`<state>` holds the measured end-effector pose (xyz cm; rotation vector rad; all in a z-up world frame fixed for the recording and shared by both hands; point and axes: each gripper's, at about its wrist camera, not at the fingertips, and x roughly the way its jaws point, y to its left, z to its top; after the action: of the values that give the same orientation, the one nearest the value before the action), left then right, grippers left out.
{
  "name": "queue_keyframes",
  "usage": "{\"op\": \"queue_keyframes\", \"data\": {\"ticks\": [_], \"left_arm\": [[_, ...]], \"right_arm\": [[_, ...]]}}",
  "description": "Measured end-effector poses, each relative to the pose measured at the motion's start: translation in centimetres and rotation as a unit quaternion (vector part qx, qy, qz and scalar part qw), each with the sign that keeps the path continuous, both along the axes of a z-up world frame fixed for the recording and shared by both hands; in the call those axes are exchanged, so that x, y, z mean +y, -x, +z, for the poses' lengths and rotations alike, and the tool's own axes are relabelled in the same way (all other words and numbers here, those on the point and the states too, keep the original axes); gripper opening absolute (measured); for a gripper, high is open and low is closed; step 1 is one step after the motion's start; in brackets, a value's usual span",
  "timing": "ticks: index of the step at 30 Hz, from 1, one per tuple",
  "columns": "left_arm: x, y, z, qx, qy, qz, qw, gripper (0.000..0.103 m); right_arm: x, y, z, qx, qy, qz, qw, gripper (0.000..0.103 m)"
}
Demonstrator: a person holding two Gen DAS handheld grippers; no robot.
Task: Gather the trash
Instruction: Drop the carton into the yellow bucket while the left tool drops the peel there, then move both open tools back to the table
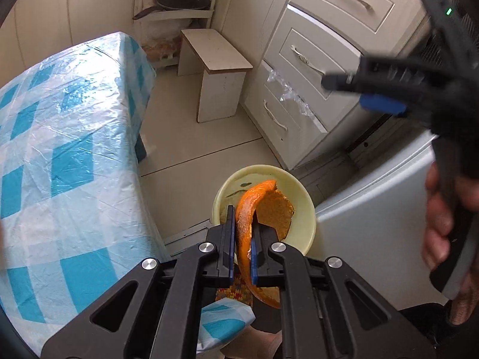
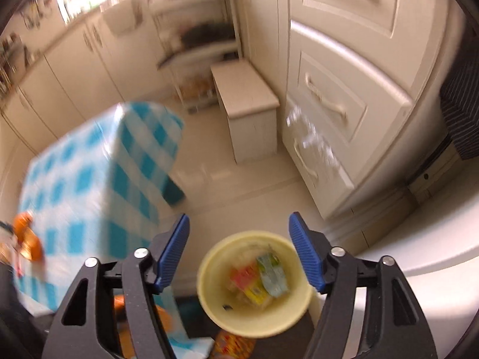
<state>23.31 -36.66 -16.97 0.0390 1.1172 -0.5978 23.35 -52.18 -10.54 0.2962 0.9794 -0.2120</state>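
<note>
My left gripper (image 1: pixel 242 239) is shut on an orange peel (image 1: pixel 257 206) and holds it above a pale yellow bin (image 1: pixel 302 197) on the floor. In the right wrist view, which is blurred, the yellow bin (image 2: pixel 218 308) lies below and between my fingers, with colourful wrappers (image 2: pixel 263 278) inside. My right gripper (image 2: pixel 239 254) is open and empty above the bin. It also shows in the left wrist view (image 1: pixel 380 95), raised at the right with the hand on its handle. More orange peel (image 2: pixel 28 239) shows at the left edge.
A table with a blue-and-white checked cloth (image 1: pixel 60 155) stands at the left. A white stool (image 1: pixel 218 71) and white drawers (image 1: pixel 314 68) stand behind. A white appliance (image 1: pixel 374 209) is right of the bin. A corner shelf holds a dark pan (image 1: pixel 182 0).
</note>
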Motion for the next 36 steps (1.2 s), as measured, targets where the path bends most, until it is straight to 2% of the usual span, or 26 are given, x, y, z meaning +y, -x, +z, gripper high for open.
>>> {"op": "queue_keyframes", "data": {"ticks": [3, 6, 9, 10, 14, 17, 22, 28, 32, 34, 36], "left_arm": [[-2.5, -0.1, -1.4, 0.013, -0.015, -0.004, 0.9998, 0.008], [-5.2, -0.7, -3.2, 0.036, -0.035, -0.003, 0.9987, 0.008], [-7.8, -1.6, -5.4, 0.086, -0.047, -0.014, 0.9950, 0.033], [-8.0, -1.7, -5.6, 0.089, -0.049, -0.011, 0.9947, 0.045], [-7.2, -1.7, -4.7, 0.083, -0.029, -0.005, 0.9961, 0.057], [-5.0, -2.0, -3.2, 0.074, -0.010, 0.011, 0.9972, 0.058], [1.3, -2.1, 0.4, 0.028, 0.001, 0.047, 0.9985, 0.063], [12.3, -1.3, 4.8, -0.045, -0.044, 0.095, 0.9935, 0.070], [21.5, -1.2, 7.4, -0.092, -0.081, 0.157, 0.9800, 0.072], [26.6, -1.4, 8.5, -0.111, -0.098, 0.200, 0.9684, 0.072], [32.0, -1.7, 9.0, -0.113, -0.107, 0.248, 0.9563, 0.073]], "right_arm": [[-0.1, 0.3, 2.8, -0.060, -0.017, -0.003, 0.998, 0.071], [-0.5, 0.5, 4.2, -0.091, -0.035, -0.013, 0.995, 0.074], [-0.8, -0.1, 4.4, -0.099, -0.055, -0.013, 0.994, 0.074], [-0.4, -0.1, 4.6, -0.098, -0.054, -0.014, 0.994, 0.074], [0.4, -0.6, 5.1, -0.103, -0.055, -0.009, 0.993, 0.074], [1.0, -0.8, 5.5, -0.108, -0.054, -0.011, 0.993, 0.074], [2.6, -1.5, 5.9, -0.113, -0.048, -0.004, 0.992, 0.076], [6.9, -2.8, 6.1, -0.108, -0.029, 0.045, 0.993, 0.078], [10.8, -3.7, 5.8, -0.100, -0.004, 0.093, 0.991, 0.079], [12.7, -4.2, 5.5, -0.094, 0.005, 0.116, 0.989, 0.079], [14.6, -4.7, 4.9, -0.086, 0.011, 0.135, 0.987, 0.079]]}}
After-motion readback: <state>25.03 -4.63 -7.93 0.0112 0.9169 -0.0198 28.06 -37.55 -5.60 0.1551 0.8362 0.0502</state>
